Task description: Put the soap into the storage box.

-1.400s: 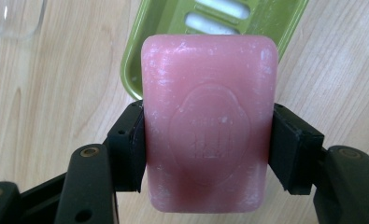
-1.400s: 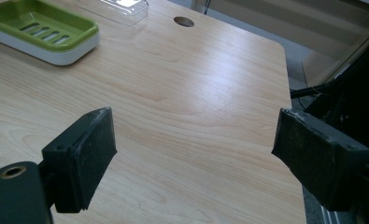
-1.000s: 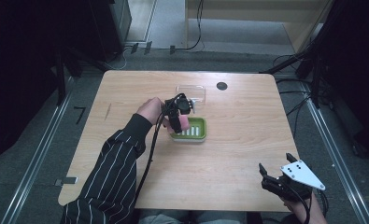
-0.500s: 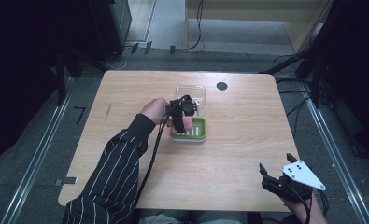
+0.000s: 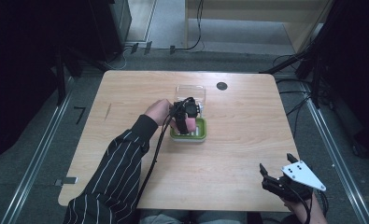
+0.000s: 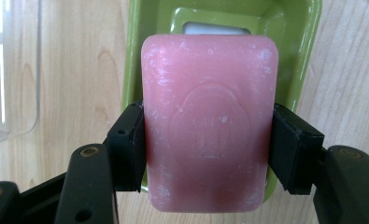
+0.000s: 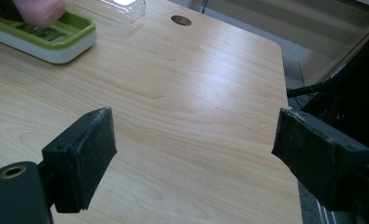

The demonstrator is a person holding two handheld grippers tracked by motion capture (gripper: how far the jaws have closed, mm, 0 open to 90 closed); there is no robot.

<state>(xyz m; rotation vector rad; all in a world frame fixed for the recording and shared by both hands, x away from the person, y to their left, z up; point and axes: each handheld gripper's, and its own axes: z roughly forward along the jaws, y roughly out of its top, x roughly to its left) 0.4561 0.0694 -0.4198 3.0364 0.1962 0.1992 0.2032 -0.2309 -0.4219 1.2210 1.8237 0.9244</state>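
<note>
High view: one pink soap [image 5: 181, 125] pinched in left tool [image 5: 184, 122], one green tray [image 5: 198, 135], right tool [image 5: 276, 179] spread.

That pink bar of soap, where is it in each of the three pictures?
High view: the pink soap sits mid-table, held by the left gripper at the green dish's left end.
Left gripper view: it is at the centre, clamped between the two black jaws, above the dish.
Right gripper view: its end peeks in at the top left corner, over the dish.
Shared landmark: the green dish.
</note>
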